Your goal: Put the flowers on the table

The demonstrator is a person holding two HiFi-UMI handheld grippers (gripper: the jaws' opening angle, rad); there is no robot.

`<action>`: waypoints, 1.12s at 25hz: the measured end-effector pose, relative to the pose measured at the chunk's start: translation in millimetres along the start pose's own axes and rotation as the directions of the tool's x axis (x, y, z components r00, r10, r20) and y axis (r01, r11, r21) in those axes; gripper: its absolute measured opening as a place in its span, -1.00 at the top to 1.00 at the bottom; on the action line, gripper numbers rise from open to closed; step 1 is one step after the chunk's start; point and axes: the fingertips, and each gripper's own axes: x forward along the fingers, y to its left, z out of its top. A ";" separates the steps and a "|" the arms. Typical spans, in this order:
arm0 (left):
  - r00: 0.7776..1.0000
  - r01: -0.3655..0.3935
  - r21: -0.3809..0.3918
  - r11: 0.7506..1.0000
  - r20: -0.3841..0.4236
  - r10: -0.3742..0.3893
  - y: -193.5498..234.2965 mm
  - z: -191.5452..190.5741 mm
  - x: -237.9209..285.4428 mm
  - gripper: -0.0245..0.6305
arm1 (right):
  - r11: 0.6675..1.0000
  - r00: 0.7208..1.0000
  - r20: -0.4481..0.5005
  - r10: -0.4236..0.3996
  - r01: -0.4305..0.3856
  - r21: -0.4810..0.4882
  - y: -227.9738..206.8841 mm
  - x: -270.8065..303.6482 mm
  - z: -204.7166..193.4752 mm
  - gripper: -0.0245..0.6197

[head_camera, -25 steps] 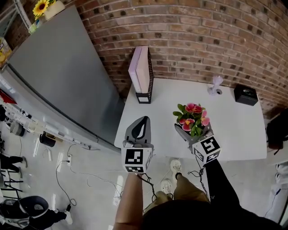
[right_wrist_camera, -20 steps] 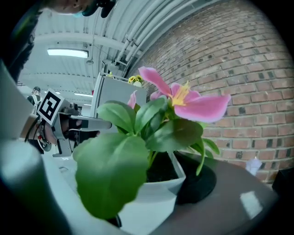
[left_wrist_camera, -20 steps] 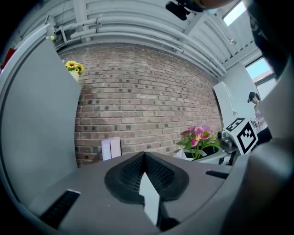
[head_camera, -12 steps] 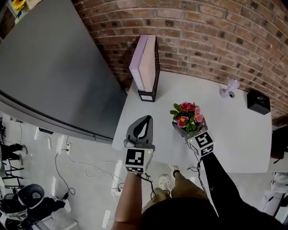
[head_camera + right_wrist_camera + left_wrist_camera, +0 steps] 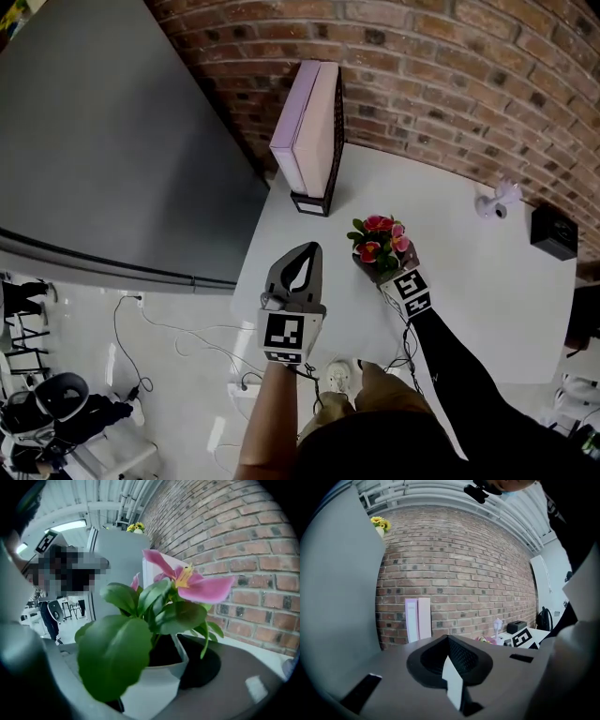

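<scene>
1. Edges: the white desk [image 5: 469,281] has its back edge along the brick wall [image 5: 450,84]. A tall grey panel [image 5: 103,141] stands close beside its left edge. The front edge faces the person, with pale floor [image 5: 187,403] and loose cables [image 5: 178,328] below.
2. Open room: a broad bare stretch runs right of centre. A black file holder [image 5: 317,141] with pink folders stands upright at the back-left corner. A small white object [image 5: 497,200] and a black box [image 5: 553,232] sit far right, near the wall.
3. Flowers [image 5: 378,242]: pink blooms and green leaves in a white pot [image 5: 157,686]. They are over the front-left part of the desk, in front of the file holder and apart from it. Cannot tell whether the pot touches the surface.
4. Right gripper [image 5: 382,270]: jaws clamped on the pot's sides, plant upright between them.
5. Left gripper [image 5: 302,258]: jaws together with nothing between them, over the desk's front-left edge. It is left of the flowers and clear of them.
</scene>
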 end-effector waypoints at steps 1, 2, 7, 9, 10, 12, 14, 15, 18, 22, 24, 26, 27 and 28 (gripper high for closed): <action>1.000 -0.002 -0.001 1.000 -0.003 0.002 1.3 -2.3 2.1 0.90 | 1.000 1.000 -0.006 0.005 -0.005 0.005 -0.9 5.1 -5.7 -0.16; 1.000 -0.005 -0.003 1.000 -0.007 0.005 2.6 -4.6 4.0 0.90 | 1.000 1.000 -0.013 0.010 -0.009 0.010 -1.6 9.7 -10.8 -0.16; 0.999 -0.025 -0.007 1.000 -0.034 0.024 8.9 -15.2 9.9 0.90 | 0.999 0.998 -0.053 0.034 -0.032 0.030 0.1 26.5 -33.6 -0.16; 0.999 -0.029 -0.010 1.000 -0.040 0.029 10.5 -17.9 11.7 0.90 | 0.998 0.997 -0.068 0.042 -0.039 0.041 0.8 31.2 -41.1 -0.16; 0.999 -0.032 -0.012 0.999 -0.042 0.032 11.2 -19.2 12.0 0.90 | 0.998 0.996 -0.072 0.047 -0.043 0.049 1.3 33.3 -44.5 -0.16; 0.998 -0.039 -0.019 0.999 -0.042 0.038 12.2 -21.1 12.0 0.90 | 0.997 0.996 -0.078 0.053 -0.049 0.061 2.1 36.8 -50.1 -0.16; 0.998 -0.043 -0.022 0.999 -0.044 0.042 13.1 -23.1 11.8 0.90 | 0.997 0.996 -0.075 0.053 -0.048 0.067 2.0 39.8 -51.9 -0.16; 0.998 -0.044 -0.023 0.999 -0.045 0.043 13.9 -24.3 11.6 0.90 | 0.997 0.996 -0.072 0.052 -0.047 0.069 2.0 41.3 -51.4 -0.16; 0.998 -0.053 -0.034 0.998 -0.048 0.051 17.9 -26.4 9.4 0.90 | 0.997 0.996 -0.072 0.052 -0.047 0.062 4.7 44.8 -51.1 -0.16; 0.997 -0.055 -0.037 0.998 -0.053 0.053 19.7 -27.7 7.3 0.90 | 0.997 0.996 -0.084 0.041 -0.035 0.070 7.2 44.0 -54.4 -0.16; 0.997 -0.054 -0.031 0.998 -0.057 0.053 20.0 -27.6 6.5 0.90 | 0.997 0.995 -0.096 0.038 -0.030 0.077 8.4 44.8 -56.9 -0.17; 0.997 -0.055 -0.027 0.998 -0.053 0.053 20.4 -25.8 4.5 0.90 | 0.996 0.995 -0.093 0.025 -0.017 0.084 8.4 43.5 -57.2 -0.19; 0.997 -0.055 -0.026 0.998 -0.050 0.053 20.6 -24.6 3.5 0.90 | 0.996 0.996 -0.088 0.014 -0.006 0.088 7.3 41.6 -56.7 -0.20; 0.997 -0.055 -0.026 0.998 -0.047 0.053 20.9 -23.5 2.5 0.90 | 0.996 0.996 -0.084 0.001 0.006 0.092 6.0 39.1 -56.2 -0.22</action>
